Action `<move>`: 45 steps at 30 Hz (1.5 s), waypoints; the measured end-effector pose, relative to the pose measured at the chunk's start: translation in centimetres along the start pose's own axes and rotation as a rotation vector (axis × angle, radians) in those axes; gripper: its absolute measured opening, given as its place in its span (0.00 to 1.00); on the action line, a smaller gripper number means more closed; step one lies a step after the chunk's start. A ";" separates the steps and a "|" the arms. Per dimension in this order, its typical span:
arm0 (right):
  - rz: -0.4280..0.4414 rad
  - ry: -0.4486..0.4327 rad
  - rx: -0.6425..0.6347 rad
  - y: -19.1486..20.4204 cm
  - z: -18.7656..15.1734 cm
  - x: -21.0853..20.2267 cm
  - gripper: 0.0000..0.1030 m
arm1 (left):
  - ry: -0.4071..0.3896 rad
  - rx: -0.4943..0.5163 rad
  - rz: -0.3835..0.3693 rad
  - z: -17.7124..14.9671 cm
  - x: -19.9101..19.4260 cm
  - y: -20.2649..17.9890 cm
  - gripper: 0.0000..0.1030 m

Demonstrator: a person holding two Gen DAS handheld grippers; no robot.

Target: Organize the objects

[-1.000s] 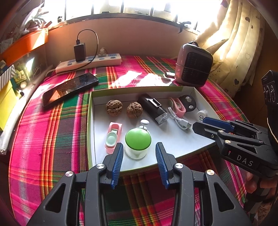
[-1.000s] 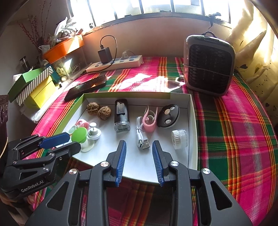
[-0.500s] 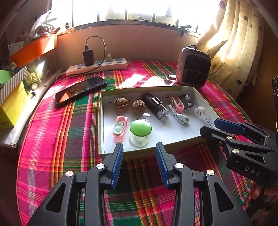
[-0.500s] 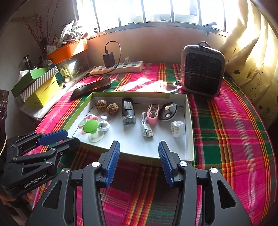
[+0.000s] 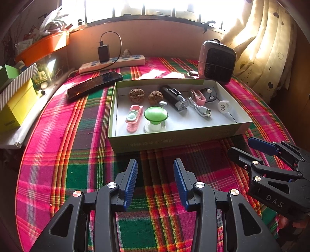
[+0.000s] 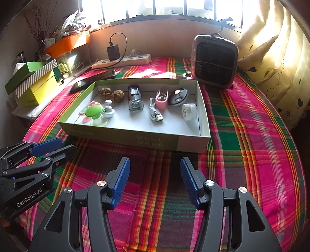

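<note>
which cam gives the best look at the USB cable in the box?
Right wrist. The USB cable lies near centre with its silver plug facing the camera. In the left wrist view it sits further off, smaller, plug end angled away.

Blown-out window (image 5: 155, 7) backlight; fisheye edges bent, corners dark.

One shallow box (image 5: 174, 138) is seen, in which two walnuts (image 5: 136, 95), one black bike light (image 5: 173, 97), one USB cable (image 5: 200, 109), one pink clip (image 5: 198, 96), one green-capped gadget (image 5: 156, 116) and one white round cap (image 5: 223, 106) are counted. One phone (image 5: 95, 84), one power strip (image 5: 112, 63) and one heater (image 5: 217, 62) are counted outside.
</note>
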State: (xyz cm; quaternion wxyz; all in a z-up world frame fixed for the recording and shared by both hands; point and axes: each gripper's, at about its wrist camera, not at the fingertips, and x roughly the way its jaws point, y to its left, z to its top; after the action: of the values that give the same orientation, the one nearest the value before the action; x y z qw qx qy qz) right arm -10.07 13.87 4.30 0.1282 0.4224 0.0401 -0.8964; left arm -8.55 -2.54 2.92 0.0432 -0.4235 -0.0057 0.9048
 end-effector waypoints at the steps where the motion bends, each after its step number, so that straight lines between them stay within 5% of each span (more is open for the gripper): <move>1: -0.007 0.008 0.005 -0.1 -0.3 0.1 0.54 | 0.002 0.002 0.009 -0.2 0.1 -0.1 0.36; 22: -0.088 0.037 0.041 -1.7 -2.5 -0.5 0.71 | 0.022 -0.028 0.061 -2.1 0.8 -0.7 0.38; 45: -0.089 0.039 0.043 -1.9 -2.5 -0.4 0.73 | 0.007 -0.039 0.088 -2.2 0.8 -1.2 0.44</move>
State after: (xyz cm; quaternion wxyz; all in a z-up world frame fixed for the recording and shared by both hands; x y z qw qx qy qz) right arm -8.51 16.18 2.94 0.0782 0.4401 0.0418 -0.8936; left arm -7.28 -1.31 1.01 -0.0049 -0.4272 -0.0045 0.9041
